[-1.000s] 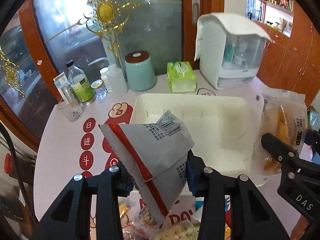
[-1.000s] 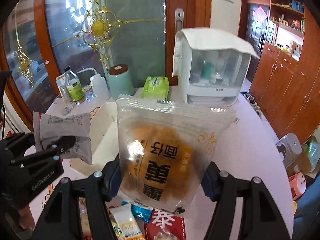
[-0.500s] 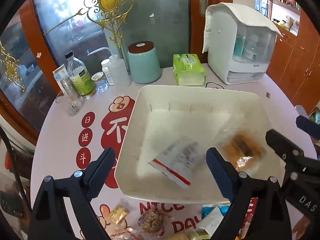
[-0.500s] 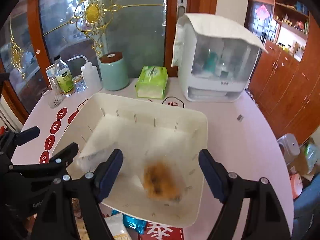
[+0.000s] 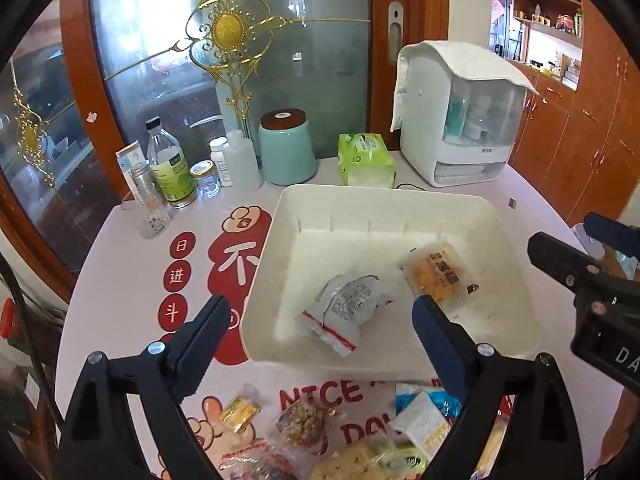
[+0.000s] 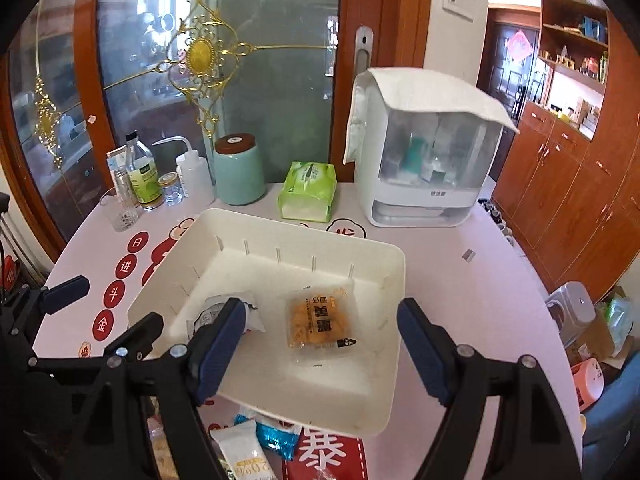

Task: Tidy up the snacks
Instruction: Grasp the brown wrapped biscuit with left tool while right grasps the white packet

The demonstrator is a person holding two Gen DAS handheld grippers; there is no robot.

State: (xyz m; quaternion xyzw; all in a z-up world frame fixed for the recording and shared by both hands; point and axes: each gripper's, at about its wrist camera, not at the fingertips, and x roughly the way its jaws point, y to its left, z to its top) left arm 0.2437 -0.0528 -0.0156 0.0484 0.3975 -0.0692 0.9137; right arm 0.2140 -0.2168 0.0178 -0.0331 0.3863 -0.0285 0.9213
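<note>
A white plastic bin (image 5: 344,200) (image 6: 396,280) sits mid-table. Inside it lie a grey snack bag with a red stripe (image 5: 344,308) (image 6: 208,316) and a clear pack with an orange bun (image 5: 440,272) (image 6: 320,320). My left gripper (image 5: 320,320) stands open over the bin's near edge, nothing between its blue pads. The right gripper (image 6: 320,320) is open too, above the bun pack without touching it; it also shows at the right in the left wrist view (image 5: 584,256). Loose snacks (image 5: 304,424) (image 6: 248,452) lie on the table in front of the bin.
Behind the bin stand a teal canister (image 5: 286,148), a green tissue pack (image 5: 366,160), a white organiser box with a cloth on top (image 5: 460,120), and several bottles and jars (image 5: 172,172) at the back left. A glass door is behind the table; wooden cabinets (image 6: 580,184) are to the right.
Both grippers opened and let go of their packs. The grey bag and the bun pack dropped into the bin and now lie still. Both grippers drew back a little.
</note>
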